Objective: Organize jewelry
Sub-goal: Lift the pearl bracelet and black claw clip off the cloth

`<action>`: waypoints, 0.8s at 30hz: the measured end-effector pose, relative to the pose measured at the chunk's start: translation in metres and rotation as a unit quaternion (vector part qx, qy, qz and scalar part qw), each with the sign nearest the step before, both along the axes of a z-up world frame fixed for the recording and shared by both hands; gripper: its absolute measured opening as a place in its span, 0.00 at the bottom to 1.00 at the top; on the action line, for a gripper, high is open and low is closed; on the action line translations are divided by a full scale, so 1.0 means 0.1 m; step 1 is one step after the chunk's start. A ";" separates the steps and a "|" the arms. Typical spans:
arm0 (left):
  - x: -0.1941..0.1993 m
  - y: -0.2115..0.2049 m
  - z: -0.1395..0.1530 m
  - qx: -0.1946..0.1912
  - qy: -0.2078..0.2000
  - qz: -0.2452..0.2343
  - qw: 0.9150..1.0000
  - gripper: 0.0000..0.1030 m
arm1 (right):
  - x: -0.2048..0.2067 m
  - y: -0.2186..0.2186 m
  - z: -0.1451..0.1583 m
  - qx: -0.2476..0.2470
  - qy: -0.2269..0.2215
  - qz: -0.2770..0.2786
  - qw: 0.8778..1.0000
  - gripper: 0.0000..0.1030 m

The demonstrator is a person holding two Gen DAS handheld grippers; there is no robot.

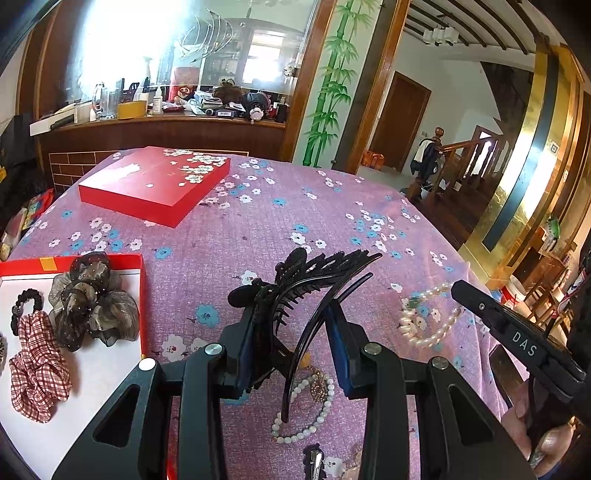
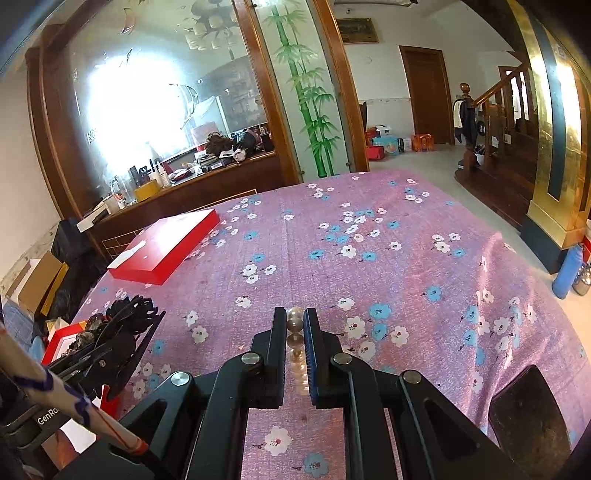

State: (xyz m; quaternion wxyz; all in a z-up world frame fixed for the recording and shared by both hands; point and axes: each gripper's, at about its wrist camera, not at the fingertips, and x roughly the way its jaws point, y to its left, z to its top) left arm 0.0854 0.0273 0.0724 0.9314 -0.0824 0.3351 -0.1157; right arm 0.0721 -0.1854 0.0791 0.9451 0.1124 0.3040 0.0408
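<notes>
"DAS" is read on the right hand-held gripper [image 1: 517, 332] in the left wrist view; "GenRo" is read in the right view. A black hair claw [image 1: 306, 288] is clamped in the left hand-held gripper [image 1: 295, 332] above the bench [image 1: 258, 221]. A pearl strand [image 2: 295, 332] is pinched by the closed right gripper. Only the left view shows scrunchies in the open red box [image 1: 142, 295].

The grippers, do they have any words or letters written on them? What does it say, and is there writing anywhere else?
"DAS": white letters on the right gripper, seen from the left wrist.
"GenRo": white letters, cut off, on the left gripper's body, seen from the right wrist.
Labels on the clutter on the wooden counter: too small to read.
The framed plaque on the wall: too blurred to read.
</notes>
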 end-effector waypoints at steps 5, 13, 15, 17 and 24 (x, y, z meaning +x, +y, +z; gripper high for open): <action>0.00 0.02 -0.01 0.000 -0.002 0.004 1.000 0.33 | 0.00 0.05 0.01 -0.003 -0.003 0.009 1.000 0.09; -0.02 0.03 0.01 -0.001 -0.004 0.006 1.000 0.33 | -0.01 0.10 0.00 0.000 -0.003 0.023 1.000 0.09; -0.02 0.03 0.05 -0.004 -0.005 0.003 1.000 0.33 | -0.01 0.13 0.02 0.001 -0.006 0.029 1.000 0.09; -0.04 0.03 0.09 -0.001 -0.010 0.006 1.000 0.33 | -0.03 0.15 0.05 0.010 -0.010 0.039 0.999 0.09; -0.24 0.23 0.30 -0.037 -0.004 0.006 0.999 0.33 | -0.13 0.28 0.13 0.044 -0.001 0.066 0.997 0.09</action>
